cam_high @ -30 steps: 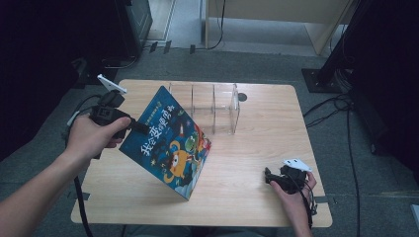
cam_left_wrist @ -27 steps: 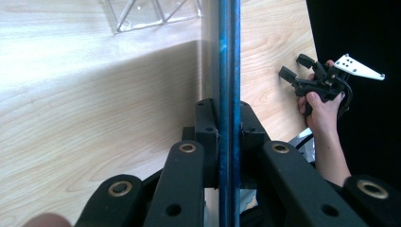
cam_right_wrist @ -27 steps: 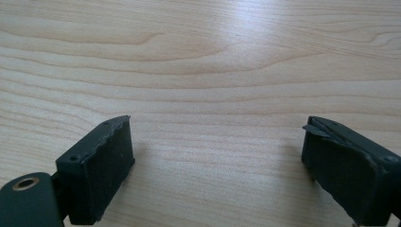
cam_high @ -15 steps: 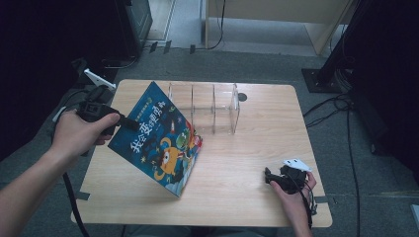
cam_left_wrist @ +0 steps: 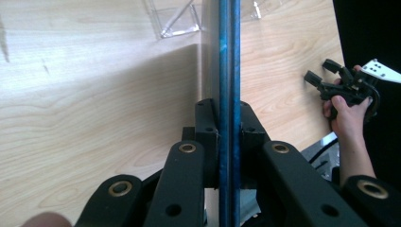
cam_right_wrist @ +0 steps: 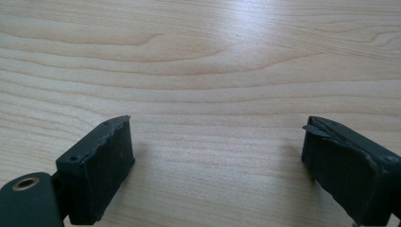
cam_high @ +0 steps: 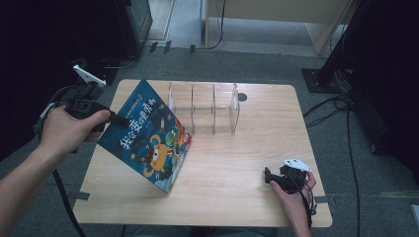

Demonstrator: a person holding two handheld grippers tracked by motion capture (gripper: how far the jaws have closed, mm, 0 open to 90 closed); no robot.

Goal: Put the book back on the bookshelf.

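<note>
A thin blue picture book [cam_high: 148, 136] with cartoon figures on its cover hangs tilted over the left half of the wooden table [cam_high: 232, 163], its lower corner near the tabletop. My left gripper [cam_high: 117, 120] is shut on the book's left edge. In the left gripper view the book's edge [cam_left_wrist: 229, 61] runs straight up between the clamped jaws of my left gripper [cam_left_wrist: 229, 127]. My right gripper [cam_high: 269, 176] rests near the table's front right, open with nothing between its jaws. The right gripper view shows my right gripper [cam_right_wrist: 215, 142] with both jaws wide apart over bare wood.
A clear acrylic rack [cam_high: 203, 107] with several upright dividers stands at the back middle of the table, just right of the book. A dark round hole [cam_high: 242, 97] sits beside it. Cables [cam_high: 341, 106] lie on the floor to the right.
The left hand has carried the book a little left and up, and the book now stands steeper. The right hand and its gripper have not moved.
</note>
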